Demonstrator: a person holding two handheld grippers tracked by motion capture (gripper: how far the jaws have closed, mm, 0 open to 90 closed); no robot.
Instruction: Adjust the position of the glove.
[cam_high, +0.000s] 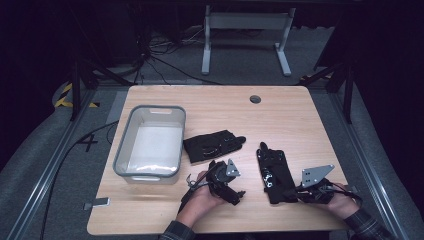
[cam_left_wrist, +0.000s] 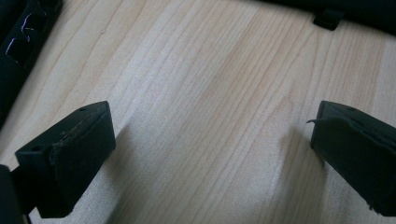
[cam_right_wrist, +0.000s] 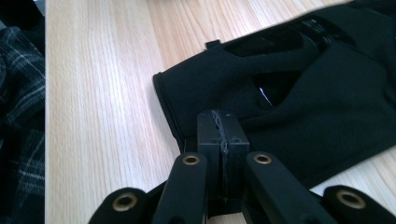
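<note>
Right claw (cam_high: 296, 192), seen from the high view, sat at the near edge of a black glove (cam_high: 274, 172) lying on the table (cam_high: 280, 115), beside a grey bin (cam_high: 150, 142). Left claw (cam_left_wrist: 210, 149), in its own view, stood wide open over bare wood. Right claw (cam_right_wrist: 223, 140), in its own view, was closed, seemingly pinching the cuff; it would need a firm pinch before lifting.

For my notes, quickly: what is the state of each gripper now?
Left gripper: open, holding nothing.
Right gripper: closed on the edge of the black fabric glove.
</note>
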